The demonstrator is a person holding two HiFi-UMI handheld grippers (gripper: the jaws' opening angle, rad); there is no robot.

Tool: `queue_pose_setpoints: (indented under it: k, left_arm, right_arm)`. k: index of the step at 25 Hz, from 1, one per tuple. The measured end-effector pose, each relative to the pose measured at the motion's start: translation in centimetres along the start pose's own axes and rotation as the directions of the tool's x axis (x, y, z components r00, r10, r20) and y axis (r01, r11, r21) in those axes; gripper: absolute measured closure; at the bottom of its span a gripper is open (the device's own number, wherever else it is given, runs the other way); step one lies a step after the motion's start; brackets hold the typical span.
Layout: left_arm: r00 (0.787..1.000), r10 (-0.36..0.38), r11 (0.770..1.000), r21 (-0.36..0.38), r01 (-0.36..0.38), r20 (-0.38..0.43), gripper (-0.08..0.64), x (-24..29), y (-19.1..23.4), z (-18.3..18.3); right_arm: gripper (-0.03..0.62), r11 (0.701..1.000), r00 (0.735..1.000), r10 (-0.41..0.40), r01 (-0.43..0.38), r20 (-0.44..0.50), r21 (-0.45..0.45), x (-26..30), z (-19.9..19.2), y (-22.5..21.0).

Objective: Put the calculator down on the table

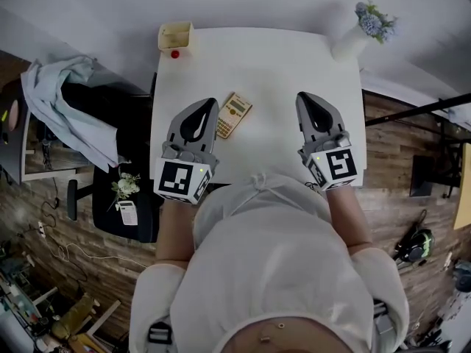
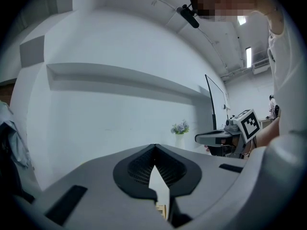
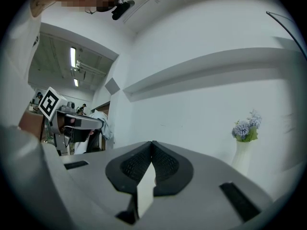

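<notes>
I note a white bench (image 1: 272, 65) set against a plain white wall (image 1: 88, 6). The wall carries a long raised ledge (image 2: 124, 78). The floor (image 1: 88, 234) is brown wood plank, visible on both sides of the bench. A white vase (image 1: 350, 43) of pale blue flowers stands at the bench's far right corner, and a small cream box (image 1: 175, 35) sits at the far left corner. Left of the bench, dark furniture (image 1: 143, 212) bears a pale draped cloth (image 1: 62, 101). Ceiling strip lights (image 2: 248, 56) are lit.
</notes>
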State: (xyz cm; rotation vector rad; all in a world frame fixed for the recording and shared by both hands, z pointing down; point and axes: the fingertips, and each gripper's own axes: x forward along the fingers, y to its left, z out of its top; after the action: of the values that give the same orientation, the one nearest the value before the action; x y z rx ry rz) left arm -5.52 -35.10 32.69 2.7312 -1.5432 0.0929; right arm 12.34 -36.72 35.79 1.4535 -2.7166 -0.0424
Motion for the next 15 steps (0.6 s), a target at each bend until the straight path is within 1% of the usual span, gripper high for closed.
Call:
queue_pose_setpoints:
  k: [7, 15]
  left_arm:
    - [1.0, 0.015, 1.0, -0.005, -0.015, 0.006, 0.541, 0.21, -0.11, 0.32]
    - [0.999, 0.034, 0.999, -0.022, -0.034, 0.009, 0.541, 0.56, 0.41, -0.14]
  right_arm:
    - [0.589, 1.0, 1.0, 0.017, -0.017, -0.009, -0.01, -0.08, -0.12, 0.49]
    - [0.589, 1.0, 1.0, 0.013, -0.013, -0.016, 0.016, 0.34, -0.81, 0.38]
